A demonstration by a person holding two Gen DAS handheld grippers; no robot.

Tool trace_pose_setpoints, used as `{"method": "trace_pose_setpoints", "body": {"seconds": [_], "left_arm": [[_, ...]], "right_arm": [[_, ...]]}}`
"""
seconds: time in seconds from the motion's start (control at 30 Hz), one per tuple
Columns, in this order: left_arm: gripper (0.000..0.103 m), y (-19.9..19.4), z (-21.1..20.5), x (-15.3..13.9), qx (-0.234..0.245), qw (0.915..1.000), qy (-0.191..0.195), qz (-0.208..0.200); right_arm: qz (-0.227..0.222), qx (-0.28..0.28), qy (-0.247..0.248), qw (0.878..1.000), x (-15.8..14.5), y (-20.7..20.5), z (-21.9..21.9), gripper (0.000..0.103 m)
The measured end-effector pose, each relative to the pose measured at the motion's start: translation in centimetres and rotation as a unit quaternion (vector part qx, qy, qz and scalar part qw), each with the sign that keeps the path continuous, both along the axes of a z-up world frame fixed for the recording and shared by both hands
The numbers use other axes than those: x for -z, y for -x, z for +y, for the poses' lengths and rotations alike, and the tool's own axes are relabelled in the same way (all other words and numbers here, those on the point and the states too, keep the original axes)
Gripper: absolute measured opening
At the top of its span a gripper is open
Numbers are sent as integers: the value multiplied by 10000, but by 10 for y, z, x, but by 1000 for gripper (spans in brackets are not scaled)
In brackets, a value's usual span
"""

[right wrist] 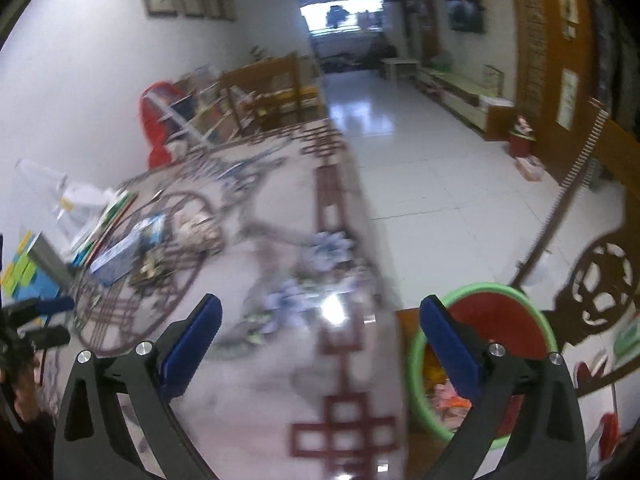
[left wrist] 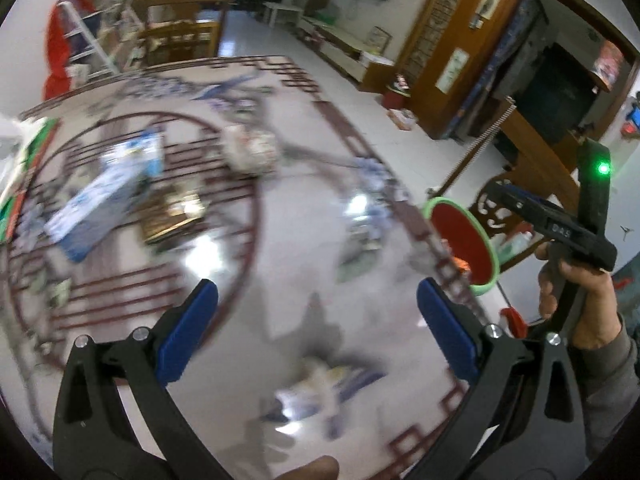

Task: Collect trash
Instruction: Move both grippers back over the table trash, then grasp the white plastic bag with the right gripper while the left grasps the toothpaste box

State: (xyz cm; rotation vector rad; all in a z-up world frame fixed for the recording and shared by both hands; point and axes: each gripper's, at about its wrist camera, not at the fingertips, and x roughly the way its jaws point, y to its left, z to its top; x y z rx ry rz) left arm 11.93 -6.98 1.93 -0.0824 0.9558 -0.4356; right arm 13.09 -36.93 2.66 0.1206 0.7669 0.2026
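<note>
My left claw (left wrist: pixel 318 326) jaws wide apart, nothing between the blue pads (left wrist: pixel 188 332), hanging over the glossy patterned worktop (left wrist: pixel 280 240). My right claw (right wrist: pixel 320 340) also spread wide, empty, its right pad overlapping the bin in view. Both views are motion-blurred.

Trash bin (right wrist: pixel 480 360): red inside, green rim, standing off the right edge of the worktop on the floor side, some orange and pinkish scraps visible in the bottom. In the left view the same bin (left wrist: pixel 464 240) sits just past the worktop edge, near my right hand (left wrist: pixel 568 292), which grips the other claw's black handle with its green light on.

Trash on the worktop: crumpled paper wad (left wrist: pixel 250 150) toward the far middle, blue-white carton (left wrist: pixel 108 196) lying flat on the left, a brownish-gold wrapper (left wrist: pixel 172 216) just beside it. The right view shows the carton (right wrist: pixel 120 256) and wad (right wrist: pixel 196 228) clustered far left, well apart from the bin. Blurred bluish bits (right wrist: pixel 312 276) near the worktop's right border; can't tell whether they're litter or printed pattern.

Beyond: white tiled floor (right wrist: pixel 420 168), wooden shelf rack (right wrist: pixel 256 92), carved wooden chair back (right wrist: pixel 604 292) right of the bin.
</note>
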Motion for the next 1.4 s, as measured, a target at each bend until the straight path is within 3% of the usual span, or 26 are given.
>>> {"method": "trace_pose_setpoints", "body": {"seconds": [0.23,0.4,0.6,0.8,1.03,1.33,1.4], "left_arm": [[97,-8,74,3,-358,9989,-309,-45],[97,-38,111,10,-371,9968,-707,-31],[97,-81,139,33,-338,9911,-1285,118],[97,-114,154,63,-238,9839,-1758,203],[97,-141,162,83,-117,9825,-1830,321],[97,-163,157,102,164,9843,-1708,422],[88,-163,156,103,182,9856,-1638,382]], "right_arm": [[55,-643,402,9971,7,-9,75,96],[95,-985,549,9936,10,-36,126,96],[47,-1439,776,9865,23,-75,178,96],[114,-1632,1227,9789,50,-118,204,96],[327,-1624,1261,9781,76,-162,212,96],[505,-1650,1252,9770,93,-189,220,95],[528,-1627,1295,9767,97,-193,222,92]]}}
